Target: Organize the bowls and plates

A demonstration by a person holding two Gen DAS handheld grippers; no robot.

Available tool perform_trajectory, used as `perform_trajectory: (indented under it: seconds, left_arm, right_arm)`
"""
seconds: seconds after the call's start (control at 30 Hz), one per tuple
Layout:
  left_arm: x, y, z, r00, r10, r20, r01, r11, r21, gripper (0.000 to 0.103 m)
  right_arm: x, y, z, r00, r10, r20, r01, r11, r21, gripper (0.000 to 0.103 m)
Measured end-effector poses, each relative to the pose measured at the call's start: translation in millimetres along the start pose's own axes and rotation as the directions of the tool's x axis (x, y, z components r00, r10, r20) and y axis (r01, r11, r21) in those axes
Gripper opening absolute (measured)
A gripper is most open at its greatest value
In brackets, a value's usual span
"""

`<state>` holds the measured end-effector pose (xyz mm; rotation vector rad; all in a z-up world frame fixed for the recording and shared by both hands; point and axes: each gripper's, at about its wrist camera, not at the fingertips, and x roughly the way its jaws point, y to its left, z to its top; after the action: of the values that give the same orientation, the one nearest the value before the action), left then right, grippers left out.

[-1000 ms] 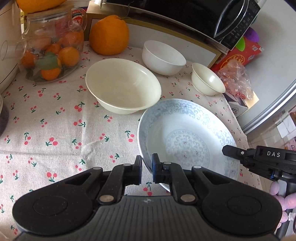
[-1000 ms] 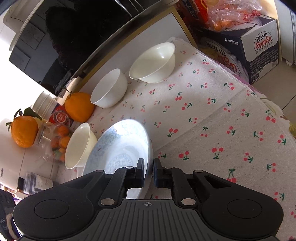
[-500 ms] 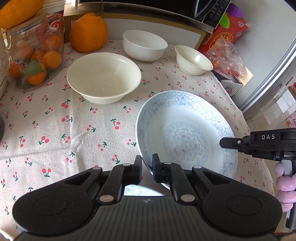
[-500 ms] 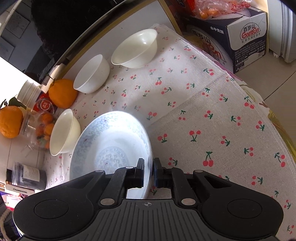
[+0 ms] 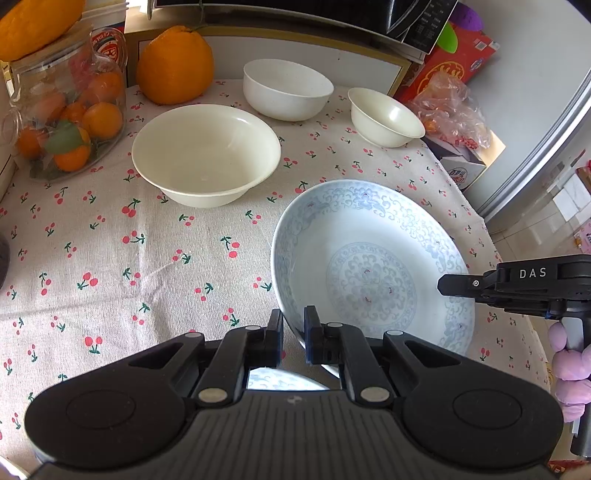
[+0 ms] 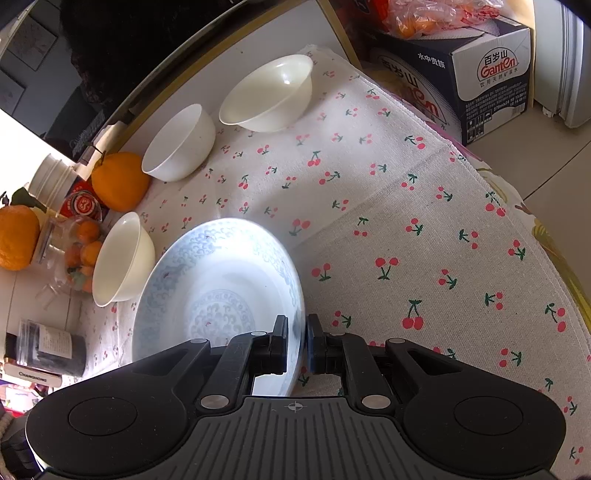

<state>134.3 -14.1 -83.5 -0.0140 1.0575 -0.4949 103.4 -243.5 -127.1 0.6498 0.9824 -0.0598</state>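
A blue-patterned plate [image 5: 369, 266] [image 6: 218, 288] is held above the cherry-print tablecloth [image 5: 110, 258] by both grippers. My left gripper [image 5: 293, 332] is shut on its near-left rim. My right gripper [image 6: 296, 338] is shut on its right rim and also shows at the right of the left wrist view as the right gripper [image 5: 447, 286]. A large cream bowl [image 5: 205, 155] [image 6: 122, 258] sits behind the plate. A white bowl [image 5: 288, 88] [image 6: 177, 144] and a small cream bowl [image 5: 386, 116] [image 6: 267, 92] stand at the back.
A glass jar of small oranges [image 5: 66, 110] and a big orange fruit [image 5: 175, 64] stand at the back left. A microwave [image 5: 332, 14] lines the back. A carton [image 6: 487, 70] with a plastic bag sits beyond the table's right edge.
Both views have turned a little while the plate stays gripped on both sides; the bowls now sit lower in the left wrist view. The table and bowls themselves have not moved.
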Motion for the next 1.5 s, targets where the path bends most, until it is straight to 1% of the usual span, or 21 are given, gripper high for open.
perform_trajectory:
  seconds: [0.13, 0.17, 0.23, 0.27, 0.3, 0.33, 0.37, 0.4, 0.47, 0.5, 0.53, 0.6, 0.7, 0.8, 0.97, 1.2, 1.37, 1.43, 1.5]
  left_arm:
    - [-1, 0, -1, 1.000, -0.005, -0.003, 0.005, 1.000, 0.005, 0.010]
    - [-1, 0, -1, 1.000, -0.007, -0.006, 0.007, 1.000, 0.014, 0.011]
    - [-3, 0, -1, 1.000, -0.005, -0.006, 0.005, 0.999, 0.032, 0.015]
    - [-7, -1, -1, 1.000, 0.007, 0.007, -0.007, 0.999, 0.042, 0.023]
    - [-11, -2, -1, 1.000, 0.013, 0.017, -0.013, 0.998, 0.058, 0.034]
    - [-15, -3, -2, 0.999, 0.016, 0.028, -0.018, 0.997, 0.075, 0.040]
    - [-19, -3, -2, 0.999, 0.019, 0.041, -0.022, 0.996, 0.088, 0.050]
    - [-23, -3, -3, 0.999, 0.022, 0.050, -0.027, 0.995, 0.099, 0.058]
    - [-30, -1, -6, 0.998, 0.033, 0.061, -0.040, 0.993, 0.115, 0.066]
    - [-32, 1, -8, 0.997, 0.039, 0.063, -0.047, 0.991, 0.122, 0.070]
    - [-35, 3, -10, 0.997, 0.045, 0.066, -0.054, 0.990, 0.130, 0.072]
    - [-40, 7, -14, 0.996, 0.059, 0.072, -0.069, 0.987, 0.144, 0.082]
    - [-49, 13, -21, 0.994, 0.075, 0.082, -0.087, 0.983, 0.159, 0.092]
    - [-55, 21, -28, 0.993, 0.091, 0.079, -0.104, 0.980, 0.170, 0.096]
    - [-64, 29, -40, 0.990, 0.125, 0.072, -0.137, 0.971, 0.197, 0.097]
    - [-72, 40, -54, 0.987, 0.150, 0.059, -0.159, 0.961, 0.226, 0.098]
    - [-79, 50, -63, 0.991, 0.123, 0.047, -0.130, 0.965, 0.229, 0.097]
    - [-81, 53, -66, 0.993, 0.114, 0.042, -0.121, 0.964, 0.235, 0.095]
    - [-82, 57, -69, 0.993, 0.107, 0.039, -0.114, 0.965, 0.235, 0.091]
  right_arm:
    - [0, 1, 0, 1.000, 0.000, 0.004, 0.000, 1.000, -0.010, 0.011]
    - [0, 1, 0, 1.000, 0.007, 0.007, -0.007, 1.000, -0.015, 0.015]
    - [-2, 6, 0, 1.000, -0.010, 0.014, 0.010, 0.999, -0.040, 0.018]
    - [-4, 9, 0, 0.999, -0.024, 0.021, 0.026, 0.998, -0.058, 0.026]
    - [-7, 12, -1, 0.999, -0.028, 0.030, 0.031, 0.996, -0.080, 0.045]
    - [-11, 14, -1, 0.999, -0.025, 0.039, 0.029, 0.995, -0.099, 0.054]
    - [-14, 16, -3, 0.999, -0.022, 0.048, 0.028, 0.993, -0.115, 0.070]
    - [-17, 18, -3, 0.998, -0.021, 0.053, 0.028, 0.991, -0.129, 0.074]
    - [-21, 20, -6, 0.999, -0.015, 0.043, 0.021, 0.989, -0.145, 0.074]
    - [-23, 20, -7, 0.999, -0.009, 0.036, 0.014, 0.989, -0.149, 0.076]
    - [-24, 21, -10, 1.000, -0.005, 0.026, 0.009, 0.988, -0.155, 0.078]
    - [-28, 22, -15, 1.000, -0.003, 0.017, 0.006, 0.985, -0.172, 0.088]
    - [-35, 26, -24, 1.000, 0.012, 0.005, -0.011, 0.979, -0.206, 0.092]
    - [-41, 31, -34, 0.999, 0.033, -0.011, -0.035, 0.972, -0.234, 0.096]
    - [-47, 42, -52, 0.999, 0.042, -0.035, -0.050, 0.959, -0.279, 0.096]
    - [-52, 60, -73, 0.997, 0.052, -0.057, -0.068, 0.942, -0.327, 0.096]
    - [-48, 69, -88, 0.994, 0.058, -0.096, -0.088, 0.935, -0.344, 0.096]
    - [-45, 72, -94, 0.992, 0.056, -0.116, -0.094, 0.932, -0.351, 0.096]
    - [-42, 75, -99, 0.989, 0.061, -0.136, -0.106, 0.930, -0.352, 0.096]
